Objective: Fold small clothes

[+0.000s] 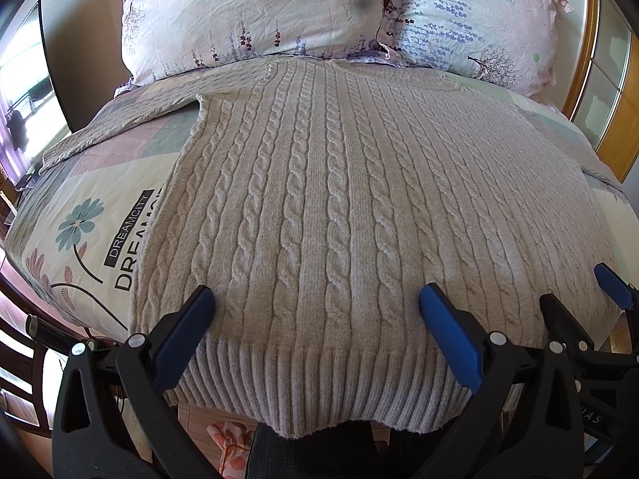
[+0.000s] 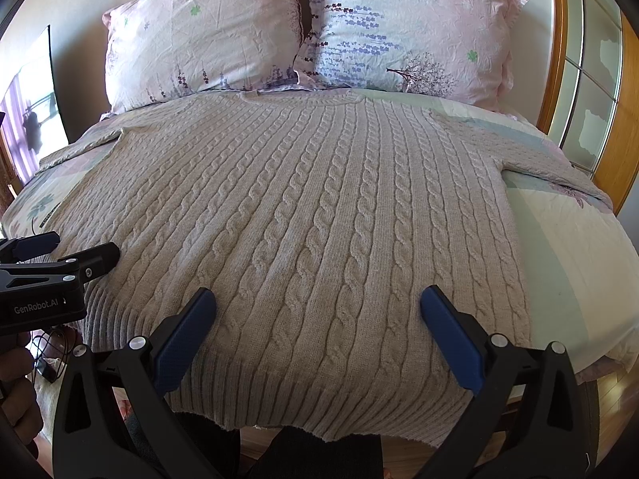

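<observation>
Bedspread carries the flat sweater, hem between both grippers' spread jaws.

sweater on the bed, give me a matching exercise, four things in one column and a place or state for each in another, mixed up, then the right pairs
Things:
1. sweater
2. pillows
3. left gripper
4. left sleeve

Places or states:
A. propped at the head of the bed, past the neckline
B. open, over the ribbed hem
C. spread flat, hem hanging off the near edge of the bed
D. stretched out sideways over the printed bedsheet

Pairs: 1-C, 2-A, 3-B, 4-D
</observation>
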Demonstrator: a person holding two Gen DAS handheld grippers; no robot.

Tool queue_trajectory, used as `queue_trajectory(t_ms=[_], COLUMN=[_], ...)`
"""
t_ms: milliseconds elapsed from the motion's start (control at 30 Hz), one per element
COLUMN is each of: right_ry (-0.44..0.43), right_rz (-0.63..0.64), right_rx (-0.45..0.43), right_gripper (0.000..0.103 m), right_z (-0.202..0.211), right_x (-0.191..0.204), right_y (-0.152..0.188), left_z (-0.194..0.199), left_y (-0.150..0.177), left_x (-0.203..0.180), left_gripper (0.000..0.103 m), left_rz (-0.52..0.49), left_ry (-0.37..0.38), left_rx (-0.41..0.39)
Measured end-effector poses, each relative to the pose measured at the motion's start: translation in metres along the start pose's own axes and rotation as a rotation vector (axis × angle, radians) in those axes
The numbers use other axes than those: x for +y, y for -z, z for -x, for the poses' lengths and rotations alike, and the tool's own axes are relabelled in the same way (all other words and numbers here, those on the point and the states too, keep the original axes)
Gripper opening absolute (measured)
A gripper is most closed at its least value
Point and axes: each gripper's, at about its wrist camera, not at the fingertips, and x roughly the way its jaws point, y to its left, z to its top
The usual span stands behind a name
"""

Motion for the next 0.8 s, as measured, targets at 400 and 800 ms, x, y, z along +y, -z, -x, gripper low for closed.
queue_trajectory(t_ms=[400,800], right_ry=[0.001,0.001], right_rz=[0.000,0.001], right_rx=[0.005,0.008], right_gripper=[0.102,0.102], right_z=[-0.0001,0.0001], right_x=[0.0000,-0.0001], right_y=[-0.0002,0.0003], left_z=[0.0000,0.0000], left_y=[0.0001,0.0001], left_x=[-0.0001,-0.0002], left_gripper=[0.101,0.101], left_rz=[0.000,-0.001], left_ry=[-0.001,-0.001], left_rx=[0.000,0.000])
